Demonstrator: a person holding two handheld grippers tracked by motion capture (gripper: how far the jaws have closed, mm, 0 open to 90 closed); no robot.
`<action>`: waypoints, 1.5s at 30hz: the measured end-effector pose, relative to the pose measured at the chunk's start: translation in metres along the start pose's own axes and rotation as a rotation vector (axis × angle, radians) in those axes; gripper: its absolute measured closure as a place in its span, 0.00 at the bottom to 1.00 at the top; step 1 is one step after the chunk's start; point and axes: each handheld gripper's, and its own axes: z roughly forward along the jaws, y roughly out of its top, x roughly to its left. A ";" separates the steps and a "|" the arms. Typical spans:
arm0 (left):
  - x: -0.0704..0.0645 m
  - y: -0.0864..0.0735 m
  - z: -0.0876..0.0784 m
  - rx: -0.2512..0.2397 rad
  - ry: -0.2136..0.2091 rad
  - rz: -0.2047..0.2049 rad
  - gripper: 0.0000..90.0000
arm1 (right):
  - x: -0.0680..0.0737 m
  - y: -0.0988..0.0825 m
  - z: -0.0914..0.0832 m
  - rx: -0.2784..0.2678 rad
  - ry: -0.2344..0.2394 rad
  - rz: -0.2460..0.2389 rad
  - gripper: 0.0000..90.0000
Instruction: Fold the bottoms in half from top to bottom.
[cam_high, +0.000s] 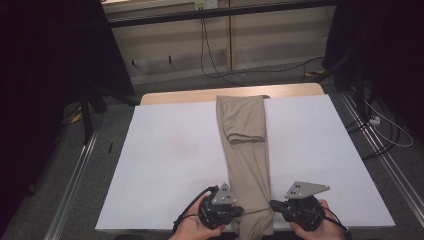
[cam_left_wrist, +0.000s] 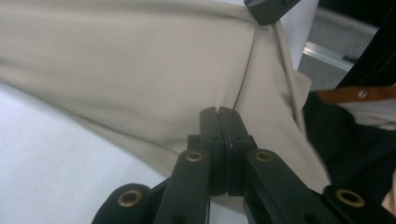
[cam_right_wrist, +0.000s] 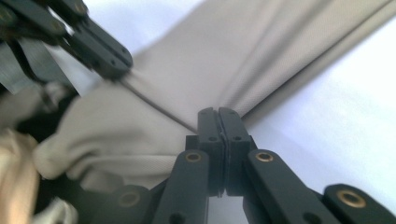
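Observation:
A long beige garment (cam_high: 247, 150) lies as a narrow strip down the middle of the white table top (cam_high: 170, 160), from the far edge to the near edge. Partway down it, a folded flap (cam_high: 245, 135) lies on top. My left gripper (cam_high: 241, 210) is shut on the cloth's left edge near the front of the table; its jaws pinch the fabric (cam_left_wrist: 140, 70) in the left gripper view (cam_left_wrist: 219, 111). My right gripper (cam_high: 272, 205) is shut on the right edge opposite it, its jaws pressed together on a fold (cam_right_wrist: 218, 112). A tight crease runs between the two grips. The cloth's near end (cam_high: 255, 227) droops over the front edge.
Bare wood (cam_high: 175, 96) shows at the table's far edge. Metal floor rails (cam_high: 75, 175) run along both sides. Cables (cam_high: 215, 70) trail over the grey floor in front of a light wall panel. Dark stands flank the table at left and right.

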 end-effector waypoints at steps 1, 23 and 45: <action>0.000 -0.001 -0.001 0.013 -0.003 0.006 1.00 | -0.001 -0.003 0.001 0.008 -0.002 0.016 0.99; 0.059 0.009 -0.020 -0.120 0.129 -0.066 0.34 | -0.031 0.010 0.007 -0.028 0.078 0.087 0.50; 0.179 0.070 0.044 -0.135 0.348 -0.095 0.40 | -0.137 0.120 0.091 -0.103 -0.089 -0.036 0.54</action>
